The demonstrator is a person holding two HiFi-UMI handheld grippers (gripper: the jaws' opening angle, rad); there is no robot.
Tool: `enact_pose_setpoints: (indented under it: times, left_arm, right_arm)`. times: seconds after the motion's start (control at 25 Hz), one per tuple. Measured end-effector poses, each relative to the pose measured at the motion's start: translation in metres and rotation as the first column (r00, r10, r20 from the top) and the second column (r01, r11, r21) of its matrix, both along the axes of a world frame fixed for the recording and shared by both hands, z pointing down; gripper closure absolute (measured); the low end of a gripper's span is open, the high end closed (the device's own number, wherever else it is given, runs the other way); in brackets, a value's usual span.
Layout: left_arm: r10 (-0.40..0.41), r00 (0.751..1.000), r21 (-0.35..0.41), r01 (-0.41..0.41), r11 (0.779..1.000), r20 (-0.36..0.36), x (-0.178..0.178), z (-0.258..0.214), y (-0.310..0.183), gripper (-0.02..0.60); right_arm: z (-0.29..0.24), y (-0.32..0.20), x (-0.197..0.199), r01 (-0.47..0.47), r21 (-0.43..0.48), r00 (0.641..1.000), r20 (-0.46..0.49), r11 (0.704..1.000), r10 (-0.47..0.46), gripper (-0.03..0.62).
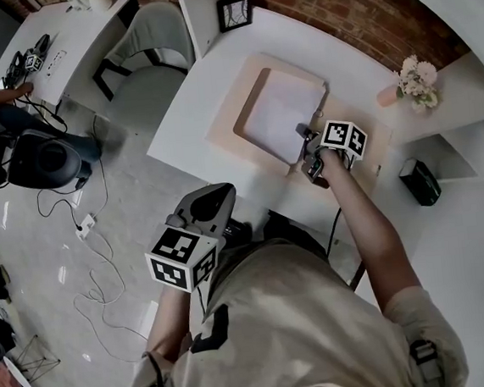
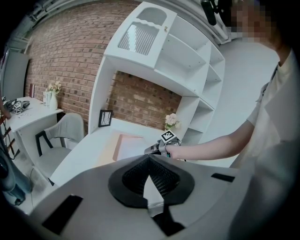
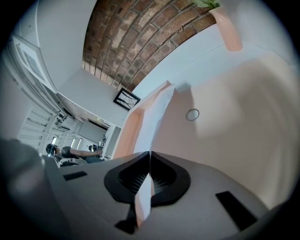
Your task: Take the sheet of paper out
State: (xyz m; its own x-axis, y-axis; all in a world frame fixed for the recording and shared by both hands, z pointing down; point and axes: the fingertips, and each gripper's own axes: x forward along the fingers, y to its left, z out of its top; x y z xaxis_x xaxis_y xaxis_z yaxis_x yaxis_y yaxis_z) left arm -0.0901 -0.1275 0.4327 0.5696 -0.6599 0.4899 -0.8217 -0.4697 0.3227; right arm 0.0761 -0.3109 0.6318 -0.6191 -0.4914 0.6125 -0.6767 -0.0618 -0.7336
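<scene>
A white sheet of paper (image 1: 278,110) lies inside a peach-pink folder (image 1: 228,137) that is open on the white desk. My right gripper (image 1: 307,142) is at the sheet's near right corner and is shut on it. In the right gripper view the sheet (image 3: 154,117) runs edge-on out from between the closed pads of that gripper (image 3: 150,157) and its corner is lifted off the folder. My left gripper (image 1: 219,199) hangs off the desk, close to my body, with its jaws together and nothing in them (image 2: 149,159).
A pink vase of flowers (image 1: 414,80) and a dark container (image 1: 420,181) stand at the desk's right. A small picture frame (image 1: 234,12) leans against the brick wall. A grey chair (image 1: 148,53) and floor cables (image 1: 96,270) lie to the left.
</scene>
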Motion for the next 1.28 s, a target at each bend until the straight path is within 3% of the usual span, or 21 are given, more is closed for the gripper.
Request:
enact_pose_setpoints:
  times: [0.4, 1.28]
  left_arm:
    - [-0.020, 1.000, -0.005, 0.020, 1.000, 0.015, -0.005, 0.006, 0.001, 0.568]
    - [0.025, 1.000, 0.013, -0.025, 1.000, 0.020, 0.005, 0.001, 0.008, 0.568]
  right_arm:
    - [-0.001, 0.003, 0.007, -0.013, 0.008, 1.000, -0.006, 1.000, 0.013, 0.568]
    - [-0.005, 0.016, 0.028, -0.046, 0.020, 0.999, -0.019, 0.999, 0.046, 0.568]
